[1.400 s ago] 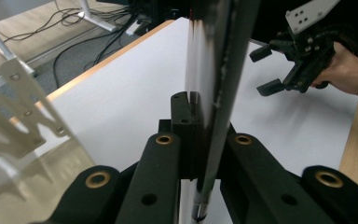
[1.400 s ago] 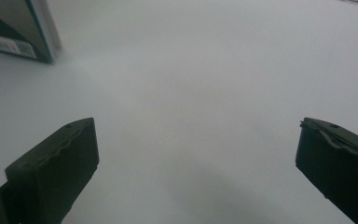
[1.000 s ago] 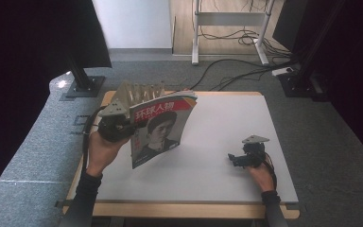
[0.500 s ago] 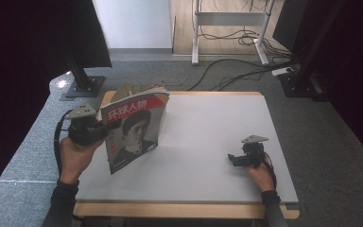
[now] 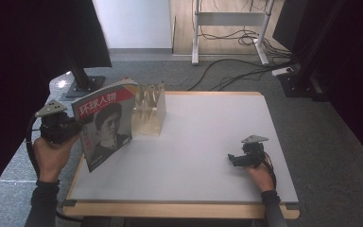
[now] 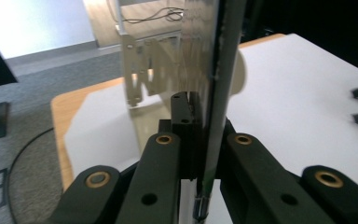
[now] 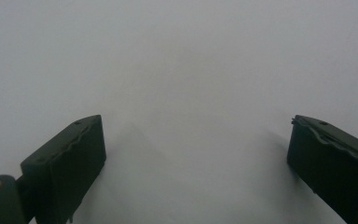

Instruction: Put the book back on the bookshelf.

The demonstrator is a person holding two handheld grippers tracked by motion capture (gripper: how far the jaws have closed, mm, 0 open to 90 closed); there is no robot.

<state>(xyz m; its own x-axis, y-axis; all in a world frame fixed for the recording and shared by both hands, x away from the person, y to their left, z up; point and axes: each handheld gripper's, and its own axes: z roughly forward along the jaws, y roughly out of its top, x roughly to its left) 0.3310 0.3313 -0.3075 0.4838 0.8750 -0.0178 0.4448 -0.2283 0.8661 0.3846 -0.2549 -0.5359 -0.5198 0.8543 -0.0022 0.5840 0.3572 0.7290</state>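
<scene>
1. Leftward goes the magazine (image 5: 105, 124): a second ago it stood in front of the clear rack (image 5: 149, 109); now it's at the left of the frame, over the table (image 5: 194, 156) edge, rack uncovered.
2. My read: it's being carried away from the rack.
3. Left gripper (image 5: 73, 128) has its jaws clamped on the magazine's edge; right gripper (image 5: 232, 160) rests at lower right, jaws spread, nothing between.
4. Magazine stands upright, long axis near vertical and slightly tilted, cover facing the camera, title uppermost.
</scene>
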